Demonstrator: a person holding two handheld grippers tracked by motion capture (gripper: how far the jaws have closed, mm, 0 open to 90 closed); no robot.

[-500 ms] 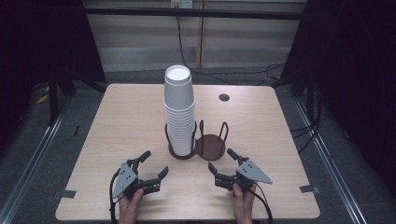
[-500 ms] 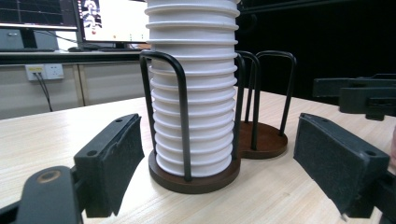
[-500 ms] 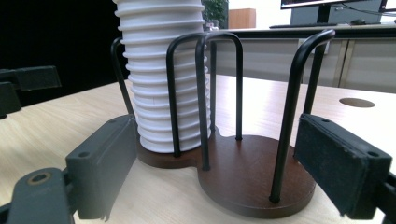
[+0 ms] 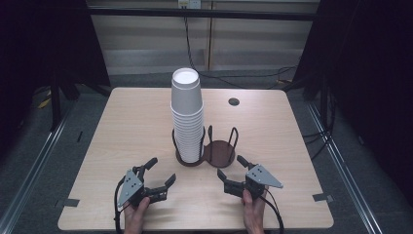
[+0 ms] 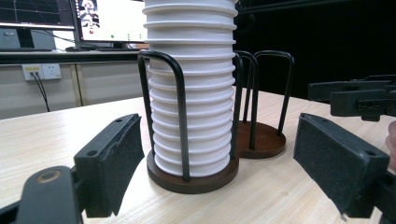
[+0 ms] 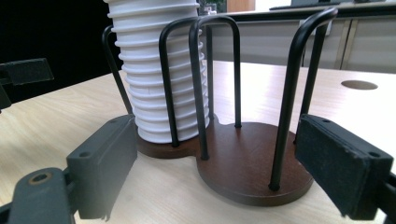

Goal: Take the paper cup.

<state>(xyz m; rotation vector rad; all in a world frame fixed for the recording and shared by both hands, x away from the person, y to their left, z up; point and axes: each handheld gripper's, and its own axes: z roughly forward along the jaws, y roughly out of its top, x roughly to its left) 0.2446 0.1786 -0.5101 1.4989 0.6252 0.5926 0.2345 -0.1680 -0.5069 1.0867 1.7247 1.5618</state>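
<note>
A tall stack of white paper cups (image 4: 186,117) stands in the left ring of a brown two-ring holder with black wire hoops (image 4: 219,153) at mid-table. Its right ring is bare. My left gripper (image 4: 163,169) rests near the front edge, left of the holder, jaws wide apart and empty. In the left gripper view the cups (image 5: 191,93) and the holder base (image 5: 196,179) lie ahead between the pads (image 5: 116,158). My right gripper (image 4: 230,165) sits to the front right, open and empty. It faces the bare ring (image 6: 247,158), with the cups (image 6: 159,70) behind it.
A round cable hole (image 4: 234,102) lies in the far right of the wooden table (image 4: 122,126). Dark curtains flank the table and cables run on the floor behind it. Monitors (image 5: 107,18) stand on a desk beyond.
</note>
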